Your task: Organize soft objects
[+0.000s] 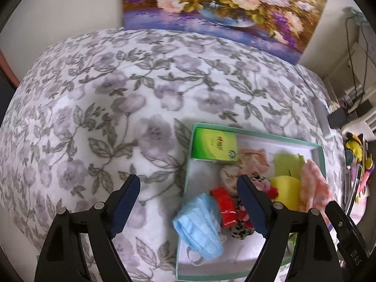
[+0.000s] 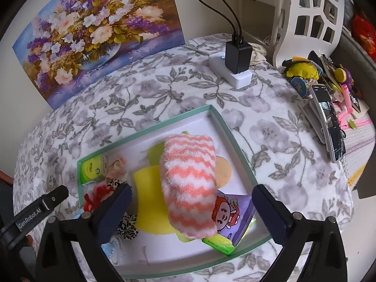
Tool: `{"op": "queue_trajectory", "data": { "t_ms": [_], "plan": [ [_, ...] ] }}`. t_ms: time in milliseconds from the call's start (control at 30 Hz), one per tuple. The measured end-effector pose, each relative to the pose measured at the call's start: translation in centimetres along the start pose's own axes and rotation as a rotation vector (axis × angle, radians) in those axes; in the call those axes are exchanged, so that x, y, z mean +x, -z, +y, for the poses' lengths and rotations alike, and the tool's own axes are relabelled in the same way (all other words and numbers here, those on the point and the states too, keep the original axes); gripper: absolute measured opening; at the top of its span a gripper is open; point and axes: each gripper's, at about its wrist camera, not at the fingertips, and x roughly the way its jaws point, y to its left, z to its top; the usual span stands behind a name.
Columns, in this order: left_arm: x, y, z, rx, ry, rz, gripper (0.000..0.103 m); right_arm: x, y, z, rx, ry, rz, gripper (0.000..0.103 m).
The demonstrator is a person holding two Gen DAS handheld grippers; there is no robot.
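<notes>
Both grippers — left [image 1: 188,202], right [image 2: 192,209] — hover wide open and empty over the tray [image 2: 225,127]; the sock [image 2: 190,183] looks light, squashy, best pinched mid-body.

The left gripper [image 1: 188,202] hangs with its dark blue jaws spread wide and empty above the near left edge of a shallow mint-green cardboard box [image 1: 320,155] on a grey floral bedspread [image 1: 94,98]. A pale blue pleated face mask [image 1: 199,225] drapes over the box's left wall beside a red crinkly wrapper [image 1: 224,205]. Farther in lie a green tissue packet [image 1: 215,146], a yellow sponge [image 1: 287,191] and a fuzzy pink-and-white sock [image 1: 313,185].
</notes>
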Motion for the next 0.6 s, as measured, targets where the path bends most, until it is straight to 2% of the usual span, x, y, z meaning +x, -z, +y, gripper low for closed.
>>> {"op": "queue_trajectory", "data": {
  "t_ms": [200,267,600],
  "plan": [
    [-0.20,-0.24,0.67,-0.013,-0.026,-0.020,0.088,0.08,0.00,0.20,-0.008,0.013,0.008,0.103],
    [-0.25,-0.22,0.71,-0.010,-0.034,-0.024,0.094,0.12,0.03,0.21,-0.010,0.018,0.012,0.103],
    [-0.68,0.28,1.09,0.010,-0.076,-0.025,0.094,-0.06,0.91,0.50,-0.026,0.053,0.030,0.103]
  ]
}}
